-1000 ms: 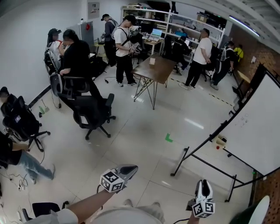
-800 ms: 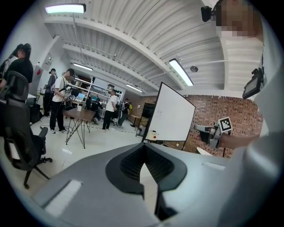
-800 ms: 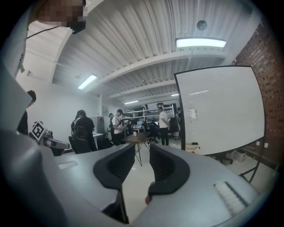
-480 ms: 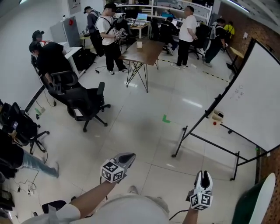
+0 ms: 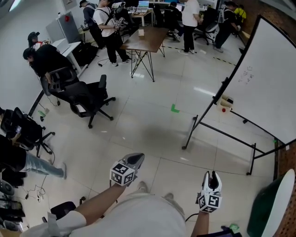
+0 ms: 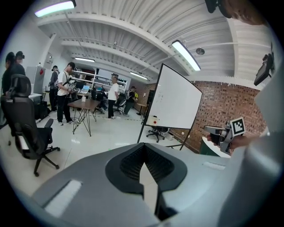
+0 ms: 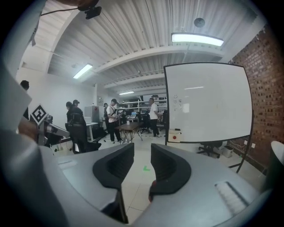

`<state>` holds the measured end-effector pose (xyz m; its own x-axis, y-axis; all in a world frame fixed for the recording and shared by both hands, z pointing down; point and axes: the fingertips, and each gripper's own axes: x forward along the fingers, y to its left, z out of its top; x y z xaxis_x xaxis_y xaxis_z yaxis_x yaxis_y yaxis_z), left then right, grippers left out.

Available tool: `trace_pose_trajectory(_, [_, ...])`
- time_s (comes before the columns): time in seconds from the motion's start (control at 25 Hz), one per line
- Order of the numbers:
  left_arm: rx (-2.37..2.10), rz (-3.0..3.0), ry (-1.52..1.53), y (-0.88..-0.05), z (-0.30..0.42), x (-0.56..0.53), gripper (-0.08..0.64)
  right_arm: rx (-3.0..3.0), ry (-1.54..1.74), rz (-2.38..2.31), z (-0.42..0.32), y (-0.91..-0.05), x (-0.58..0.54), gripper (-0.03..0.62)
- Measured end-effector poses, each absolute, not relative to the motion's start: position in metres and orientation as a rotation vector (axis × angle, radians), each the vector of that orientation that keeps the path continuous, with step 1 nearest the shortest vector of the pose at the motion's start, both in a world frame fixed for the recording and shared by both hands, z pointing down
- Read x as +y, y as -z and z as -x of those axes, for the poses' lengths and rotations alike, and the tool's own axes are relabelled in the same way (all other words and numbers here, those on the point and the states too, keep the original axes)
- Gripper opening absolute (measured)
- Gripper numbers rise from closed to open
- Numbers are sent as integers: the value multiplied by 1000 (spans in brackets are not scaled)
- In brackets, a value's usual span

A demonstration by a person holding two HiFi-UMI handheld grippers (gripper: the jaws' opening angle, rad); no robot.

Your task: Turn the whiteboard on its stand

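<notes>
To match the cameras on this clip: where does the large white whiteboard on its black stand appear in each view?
Head view: the large white whiteboard fills the upper right, seen at a slant.
Left gripper view: it stands right of centre, above the jaws.
Right gripper view: it faces the camera, right of centre.
Shared landmark: the small pale box with a red dot at the board's lower left corner.

A black office chair (image 5: 88,99) stands apart from a wooden table (image 5: 147,39).

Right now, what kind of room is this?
Likely a shared office or lab: a whiteboard, an office chair, and a table with people nearby.
</notes>
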<state>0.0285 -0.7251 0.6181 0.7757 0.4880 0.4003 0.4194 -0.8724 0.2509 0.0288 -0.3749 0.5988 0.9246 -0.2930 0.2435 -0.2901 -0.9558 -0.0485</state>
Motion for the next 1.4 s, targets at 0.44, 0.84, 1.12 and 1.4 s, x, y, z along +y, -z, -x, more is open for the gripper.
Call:
trace_pose_trajectory(0.44, [645,-2851,-844,-658,5,-702,20,541,530,3079,-8,-647,-350,112])
trace_pose_trajectory(0.84, [614,-2833,-903,-677,11,-691,20,588,599,3034,0,-675,-343,110])
trace_pose_trajectory(1.12, [601,-2813,-921,-678,11,-687,20,651,705,3057,5,-688,-343,25])
trace_pose_trajectory(1.4, [552,-2813,-916,-688,1,-693,20,704,691,3046,-17,-707,-355,18])
